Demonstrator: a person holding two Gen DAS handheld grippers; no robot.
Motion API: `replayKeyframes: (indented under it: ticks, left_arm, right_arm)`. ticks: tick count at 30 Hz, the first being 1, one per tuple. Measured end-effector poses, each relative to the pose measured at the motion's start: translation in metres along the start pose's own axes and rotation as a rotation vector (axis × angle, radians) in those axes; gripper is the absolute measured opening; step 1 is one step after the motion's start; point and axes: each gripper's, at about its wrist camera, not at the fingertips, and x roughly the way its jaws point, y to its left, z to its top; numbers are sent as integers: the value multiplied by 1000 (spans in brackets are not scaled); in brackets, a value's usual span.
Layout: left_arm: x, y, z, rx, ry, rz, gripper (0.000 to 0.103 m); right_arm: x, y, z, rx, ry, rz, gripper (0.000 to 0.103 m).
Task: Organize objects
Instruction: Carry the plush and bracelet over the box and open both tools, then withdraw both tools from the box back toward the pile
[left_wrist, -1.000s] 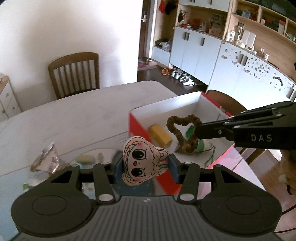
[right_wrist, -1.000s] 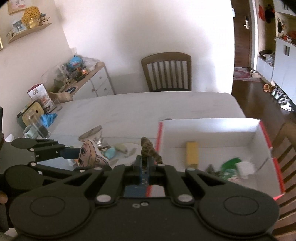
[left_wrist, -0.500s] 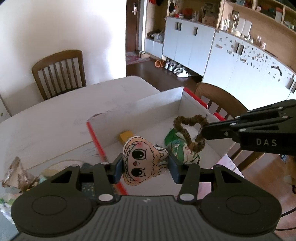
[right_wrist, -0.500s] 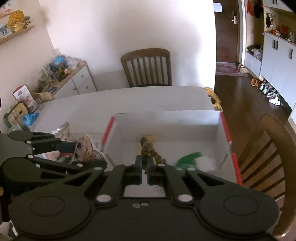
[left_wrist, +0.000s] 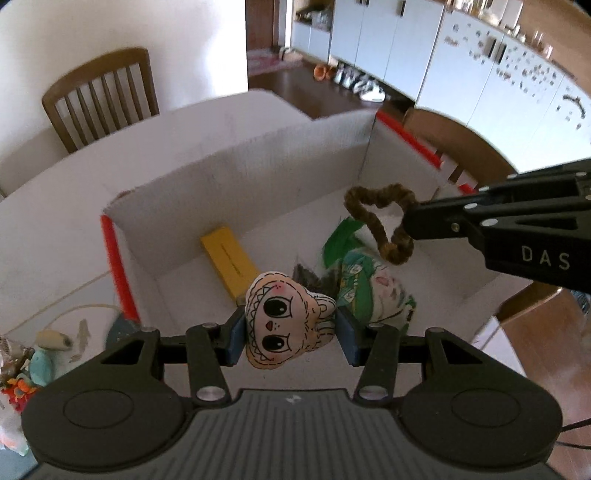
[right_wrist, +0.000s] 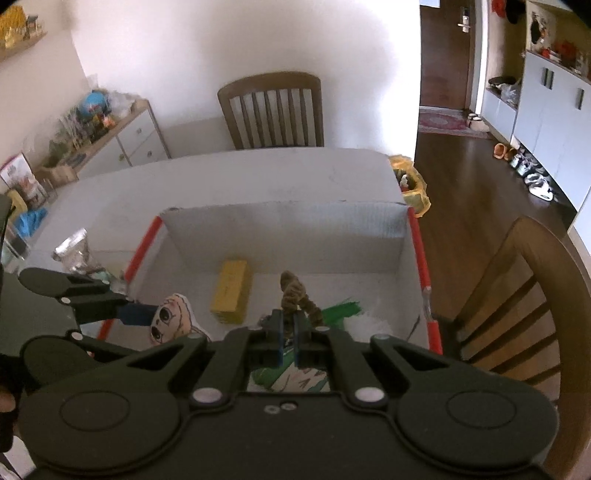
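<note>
Both grippers were found loaded above the open cardboard box (left_wrist: 258, 162). By the left gripper (left_wrist: 290, 332), a small stuffed face charm (left_wrist: 286, 325) was pinched between the two blue pads, which pressed on its sides. By the right gripper (right_wrist: 290, 328), whose jaws were pressed almost together, a brown twisted chenille loop (right_wrist: 293, 291) was clamped at its lower end; in the left wrist view the loop (left_wrist: 384, 221) was seen dangling at about two o'clock from the charm, clear of the box floor.

On that floor a yellow block (left_wrist: 231, 258) lay at about eleven o'clock from the charm, near the far wall, and a green printed pouch (left_wrist: 369, 291) lay at about three o'clock, just beside it. Loose items (left_wrist: 40, 354) were left on the table (left_wrist: 74, 177) outside the red-edged left rim, at about nine o'clock.

The step in hand was judged to be the release of both pieces into the box. It would be done well if each gripper were lowered inside the walls before the jaws were spread, so that nothing bounced over the rim. The charm would best be dropped onto the bare floor at six o'clock from the block, and the loop toward the empty right side, with the two grippers kept apart.
</note>
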Motion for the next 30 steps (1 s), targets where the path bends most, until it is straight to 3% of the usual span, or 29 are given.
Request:
replayKeyframes:
  ticks: [6,13,24,27,28,30]
  left_arm:
    - [32,3,3,-18,112,7,50]
    - [50,2,6,-2,184,19,51]
    - [69,8,9,13,322,10,52]
    - [67,8,8,15,313,13,58]
    - [64,9,8,14,302,10,64]
    - [60,11,7,11,279,4,68]
  right_arm:
    - [34,3,-3,-49,61,-19,3]
    - [51,0,-13,-49,126,9,4]
    - [46,-3,-17,-56,127,34,20]
    - [40,-5,-16,-45,122,45,29]
    - [37,-6,-16,-43,117,44,29]
    - [34,-8,-16,-32,110,41,28]
